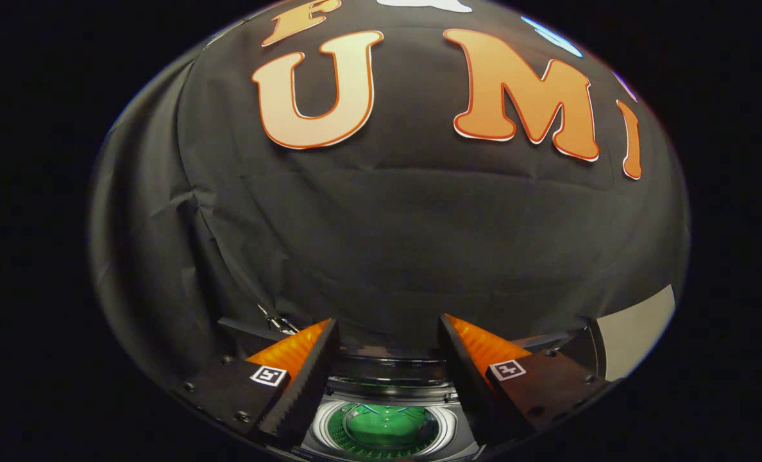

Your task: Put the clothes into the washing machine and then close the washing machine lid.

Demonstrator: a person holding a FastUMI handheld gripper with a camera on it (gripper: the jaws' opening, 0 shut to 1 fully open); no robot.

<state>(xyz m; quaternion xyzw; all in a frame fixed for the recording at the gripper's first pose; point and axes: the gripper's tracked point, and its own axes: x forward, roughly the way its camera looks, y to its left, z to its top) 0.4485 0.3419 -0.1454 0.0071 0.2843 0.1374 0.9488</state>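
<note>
My gripper (387, 337) stands open, its two orange-and-black fingers (304, 366) spread wide with nothing between them. Below and between the fingers I look down on the washing machine (387, 388), its round drum opening ringed in white. Inside the drum lies something green (384, 427), which looks like a piece of clothing. Beyond the fingertips, the dark band across the back edge of the opening may be the raised lid; I cannot tell for sure.
The booth's black cloth wall (387, 244) rises just behind the machine and spans the space ahead of the fingers. A pale panel (637, 333) shows to the right of the right finger.
</note>
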